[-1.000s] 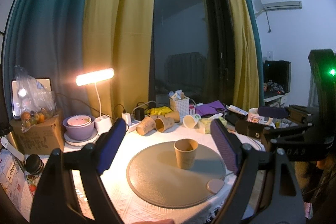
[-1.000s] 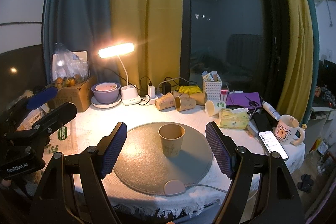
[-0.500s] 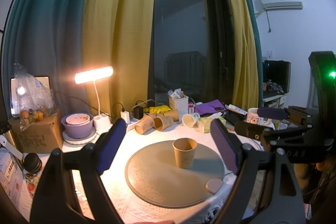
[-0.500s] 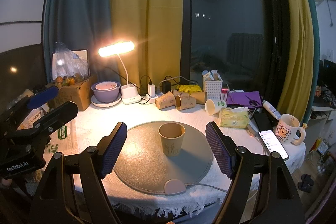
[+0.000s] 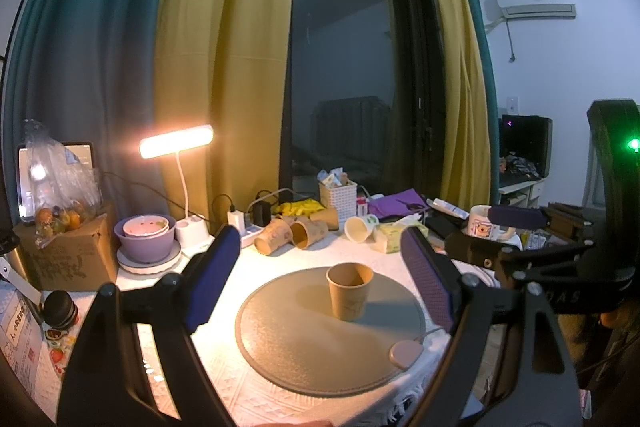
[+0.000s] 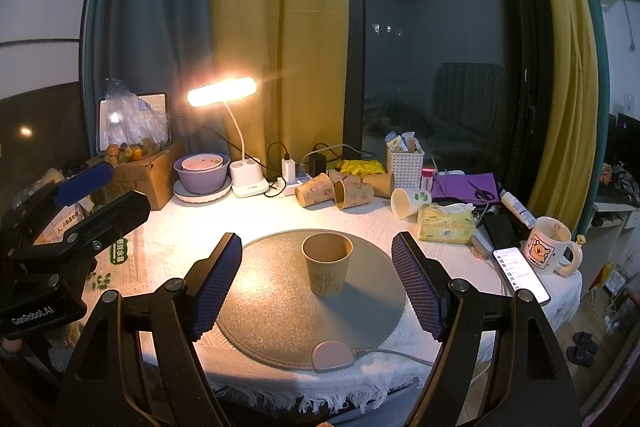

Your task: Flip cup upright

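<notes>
A brown paper cup (image 5: 349, 290) stands upright, mouth up, on a round grey mat (image 5: 304, 343); it also shows in the right wrist view (image 6: 327, 269) on the mat (image 6: 272, 311). My left gripper (image 5: 322, 283) is open and empty, held back from the cup. My right gripper (image 6: 318, 287) is open and empty, also short of the cup. Each gripper shows at the edge of the other's view: the right one (image 5: 516, 227), the left one (image 6: 84, 187).
Several paper cups (image 6: 340, 189) lie on their sides at the back. A lit desk lamp (image 6: 240, 147), purple bowls (image 6: 202, 173), a cardboard box (image 6: 148, 175), a white basket (image 6: 405, 163), a tissue pack (image 6: 446, 225), a phone (image 6: 520, 277) and a mug (image 6: 550, 251) surround the mat.
Both views have drifted slightly; the cup stays upright on the mat and both grippers stay open.
</notes>
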`<state>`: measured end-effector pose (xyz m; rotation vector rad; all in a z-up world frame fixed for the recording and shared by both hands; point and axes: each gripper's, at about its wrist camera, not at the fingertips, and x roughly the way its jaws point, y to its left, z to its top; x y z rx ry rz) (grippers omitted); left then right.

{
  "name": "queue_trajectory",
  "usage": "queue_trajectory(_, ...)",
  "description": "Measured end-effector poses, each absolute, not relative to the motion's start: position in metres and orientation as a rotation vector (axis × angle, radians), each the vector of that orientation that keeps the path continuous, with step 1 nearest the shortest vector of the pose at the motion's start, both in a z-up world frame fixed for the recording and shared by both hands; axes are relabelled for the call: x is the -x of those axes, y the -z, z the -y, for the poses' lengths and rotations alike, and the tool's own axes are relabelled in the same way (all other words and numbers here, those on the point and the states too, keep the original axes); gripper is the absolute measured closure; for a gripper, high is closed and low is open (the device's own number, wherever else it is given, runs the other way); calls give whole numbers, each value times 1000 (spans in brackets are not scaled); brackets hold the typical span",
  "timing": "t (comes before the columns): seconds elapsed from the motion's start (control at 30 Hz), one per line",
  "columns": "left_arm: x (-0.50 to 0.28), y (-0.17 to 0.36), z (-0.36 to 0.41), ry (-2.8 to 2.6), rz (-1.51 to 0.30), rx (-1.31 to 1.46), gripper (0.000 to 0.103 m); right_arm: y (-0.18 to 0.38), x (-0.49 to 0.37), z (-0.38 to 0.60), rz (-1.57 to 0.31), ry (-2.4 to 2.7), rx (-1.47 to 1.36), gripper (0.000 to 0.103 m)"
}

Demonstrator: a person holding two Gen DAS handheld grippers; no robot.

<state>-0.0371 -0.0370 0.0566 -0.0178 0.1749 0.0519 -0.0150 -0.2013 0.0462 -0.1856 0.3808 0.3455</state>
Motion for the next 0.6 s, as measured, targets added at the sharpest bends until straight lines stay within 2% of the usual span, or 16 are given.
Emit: queue_trajectory(0.6,36,-57,38,-49,-177,20,19,-47,15,201,-382,-345,186,23)
